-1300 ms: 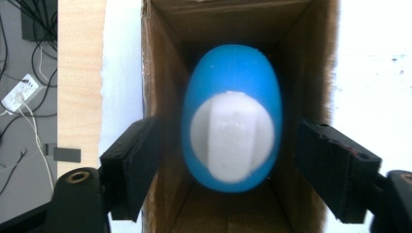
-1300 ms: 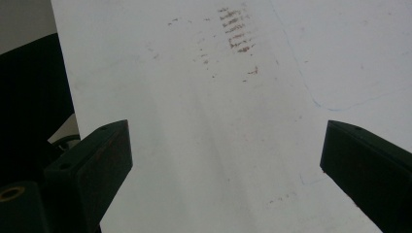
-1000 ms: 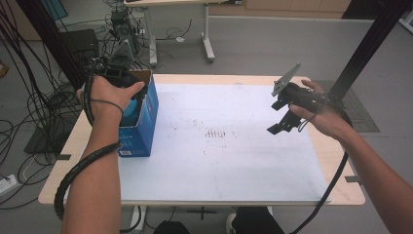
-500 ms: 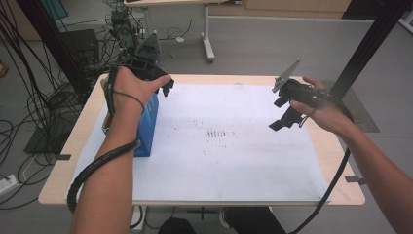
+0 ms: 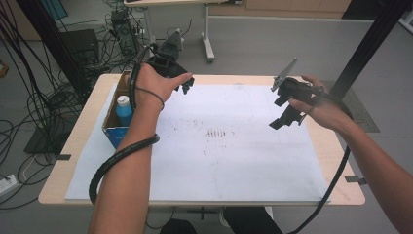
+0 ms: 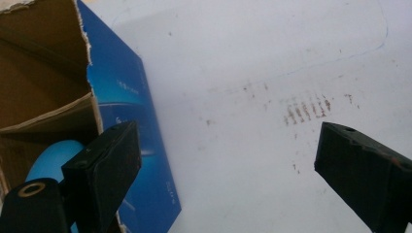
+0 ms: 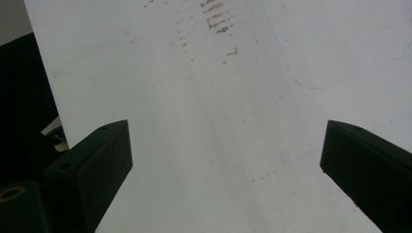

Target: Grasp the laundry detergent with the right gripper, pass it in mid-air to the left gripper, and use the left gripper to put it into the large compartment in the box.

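Having been lifted clear of the box (image 5: 113, 130), the left hand-held gripper (image 5: 181, 86) is now seen over the far left part of the worktop (image 5: 58, 192), just beside the box's far end. Its jaws have just been opening and stand spread, with nothing between them (bare white sheet (image 6: 252, 68) lies beyond them in the left gripper view). A second ago this hand was down at the box; the box has since been left standing alone along the left edge of the worktop, open top up, with a blue bottle (image 5: 123, 109) inside. The placing or releasing step is judged finished. The right hand-held gripper (image 5: 282, 105) is held spread and empty above the right side of the sheet, its place unchanged.
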### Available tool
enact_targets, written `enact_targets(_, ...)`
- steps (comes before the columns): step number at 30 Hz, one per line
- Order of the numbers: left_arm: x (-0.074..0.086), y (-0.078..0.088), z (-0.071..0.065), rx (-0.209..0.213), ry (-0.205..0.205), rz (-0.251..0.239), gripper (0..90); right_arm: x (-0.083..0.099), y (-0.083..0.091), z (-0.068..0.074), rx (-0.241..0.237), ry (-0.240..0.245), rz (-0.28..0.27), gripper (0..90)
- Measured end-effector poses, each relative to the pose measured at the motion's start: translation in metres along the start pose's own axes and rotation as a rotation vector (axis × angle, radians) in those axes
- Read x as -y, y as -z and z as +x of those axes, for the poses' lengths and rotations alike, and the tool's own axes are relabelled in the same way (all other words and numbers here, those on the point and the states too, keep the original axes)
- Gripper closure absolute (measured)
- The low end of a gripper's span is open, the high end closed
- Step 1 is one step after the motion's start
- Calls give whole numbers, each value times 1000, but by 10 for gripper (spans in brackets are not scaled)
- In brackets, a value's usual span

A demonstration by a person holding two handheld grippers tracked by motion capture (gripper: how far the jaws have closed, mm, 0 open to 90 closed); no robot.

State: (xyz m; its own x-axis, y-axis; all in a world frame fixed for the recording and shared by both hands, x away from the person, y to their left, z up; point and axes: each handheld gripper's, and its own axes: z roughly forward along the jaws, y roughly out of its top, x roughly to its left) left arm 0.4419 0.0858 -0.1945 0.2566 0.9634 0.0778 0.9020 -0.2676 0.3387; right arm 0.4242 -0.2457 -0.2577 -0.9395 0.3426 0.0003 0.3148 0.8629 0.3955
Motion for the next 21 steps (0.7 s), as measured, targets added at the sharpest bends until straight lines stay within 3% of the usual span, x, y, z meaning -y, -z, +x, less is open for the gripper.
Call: enact_targets(21, -15, -5, -21, 12, -41, 8, 105, 2, -1, -2, -2, 5, 16, 47)
